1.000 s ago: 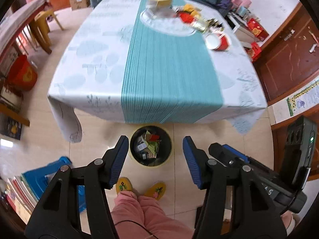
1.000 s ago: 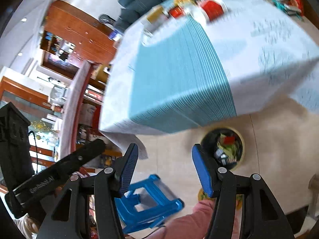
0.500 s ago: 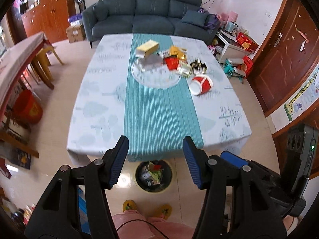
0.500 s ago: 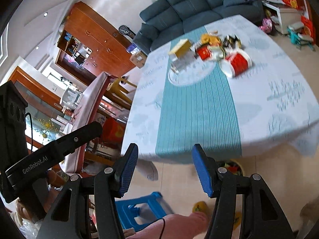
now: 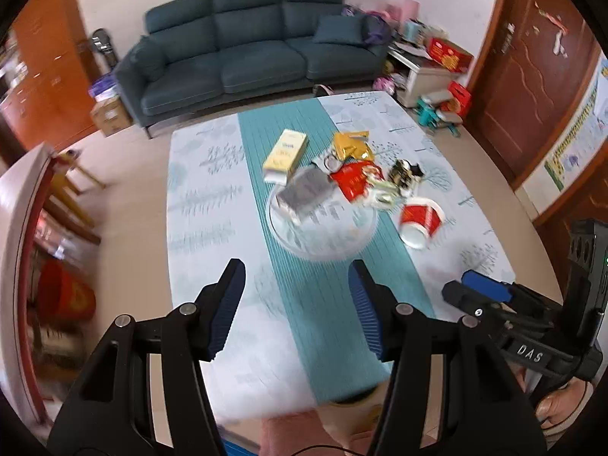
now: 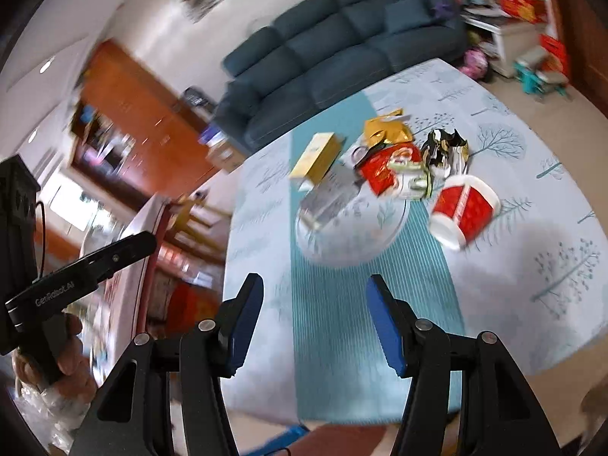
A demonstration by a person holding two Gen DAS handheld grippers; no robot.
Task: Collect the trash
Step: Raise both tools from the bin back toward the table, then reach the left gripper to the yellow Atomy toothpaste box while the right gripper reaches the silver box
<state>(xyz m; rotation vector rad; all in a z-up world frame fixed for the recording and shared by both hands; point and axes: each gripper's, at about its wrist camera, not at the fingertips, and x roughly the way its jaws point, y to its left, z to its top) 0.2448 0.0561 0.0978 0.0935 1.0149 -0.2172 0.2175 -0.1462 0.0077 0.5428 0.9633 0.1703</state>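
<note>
1. Both views now look over the surface [image 5: 212, 228] from above; a second ago we saw its near edge and a waste bin on the floor below, and that bin is almost wholly out of view.
2. Left gripper [image 5: 296, 300]: jaws apart, nothing between them, above the near half of the teal runner [image 5: 323, 292].
3. Trash sits in a cluster at mid-surface, beyond both grippers. From the left: yellow box [image 5: 285, 152] lying flat; grey packet [image 5: 306, 192] on the rim of a pale round plate [image 5: 323, 235].
4. Then the gold wrapper [image 5: 351, 144], red wrapper [image 5: 355, 182] and a crumpled dark-and-gold wrapper [image 5: 406, 171], packed close together.
5. Rightmost: red paper cup [image 5: 420, 222] tipped on its side, just beside the plate.
6. Right gripper [image 6: 315, 323]: jaws apart, empty, also over the runner's near end.
7. Teal sofa [image 5: 247, 49] stands behind the surface. Edges of both views are blurred.
</note>
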